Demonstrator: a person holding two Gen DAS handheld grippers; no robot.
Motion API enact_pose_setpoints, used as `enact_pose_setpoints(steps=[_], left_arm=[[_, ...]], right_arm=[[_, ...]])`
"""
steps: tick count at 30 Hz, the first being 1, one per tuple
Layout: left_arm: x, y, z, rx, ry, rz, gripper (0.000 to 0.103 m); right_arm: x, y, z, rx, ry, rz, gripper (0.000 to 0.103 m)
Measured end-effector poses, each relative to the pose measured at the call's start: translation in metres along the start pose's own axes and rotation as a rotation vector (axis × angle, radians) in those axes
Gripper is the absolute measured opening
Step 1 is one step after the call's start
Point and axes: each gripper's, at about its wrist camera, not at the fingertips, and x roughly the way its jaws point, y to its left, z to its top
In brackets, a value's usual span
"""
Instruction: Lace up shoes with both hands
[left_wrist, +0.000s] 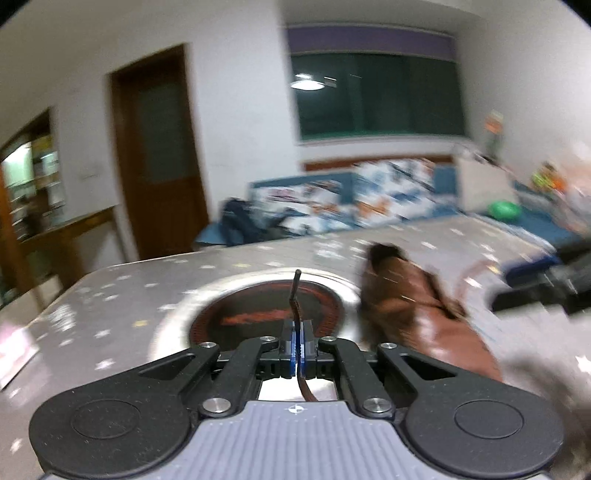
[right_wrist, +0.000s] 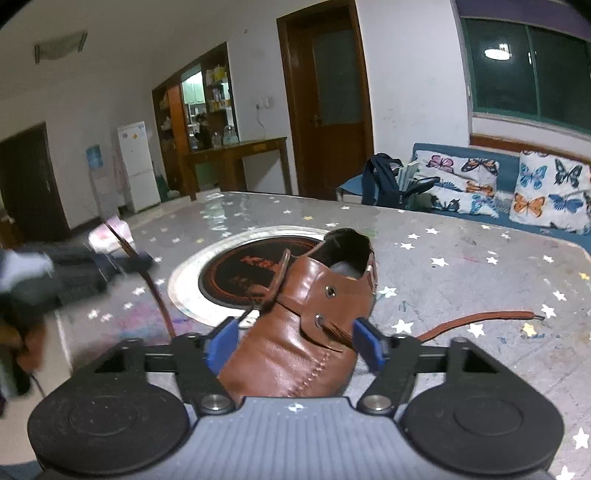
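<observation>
White walls, a brown wooden door (right_wrist: 327, 99) and a dark window (right_wrist: 528, 70) reflecting a ceiling lamp. Blue sofa (right_wrist: 461, 158) with butterfly cushions (right_wrist: 550, 192). Star-speckled grey table (right_wrist: 461, 266), white fridge (right_wrist: 136, 166) far left

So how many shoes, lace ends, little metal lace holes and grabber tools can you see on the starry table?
Brown leather shoe: 1
Brown flat lace ends: 2, one lying loose on the table, one pinched in the shut left gripper
Silver metal eyelets on the shoe's near flap: 2
Black two-finger grippers: 2, counting the right gripper
Total: 7
</observation>
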Motion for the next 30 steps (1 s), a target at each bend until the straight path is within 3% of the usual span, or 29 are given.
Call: enact_pose_setpoints(steps=[5, 15, 21, 26, 30], left_arm=[[0.02, -0.027, 0.003, 0.057, 0.021, -0.094, 0.002], [0.028, -0.059, 0.004, 0.152, 0.008, -0.154, 0.002], [0.027, -0.072, 0.002, 0.185, -0.014, -0.179, 0.003], [0.026, -0.072, 0.0, 0.178, -0.021, -0.193, 0.004], [0.027, -0.068, -0.002, 0.166, -0.013, -0.213, 0.006]], right_arm=[[-0.002, -0.007, 0.007, 0.086, 0.011, 0.12, 0.038], [0.006, 0.0, 0.016, 0.146, 0.016, 0.296, 0.031], [0.02, 0.003, 0.015, 0.157, 0.028, 0.282, 0.021], [0.023, -0.003, 0.009, 0.168, 0.03, 0.201, 0.006], [0.022, -0.02, 0.004, 0.229, 0.03, 0.18, 0.004]])
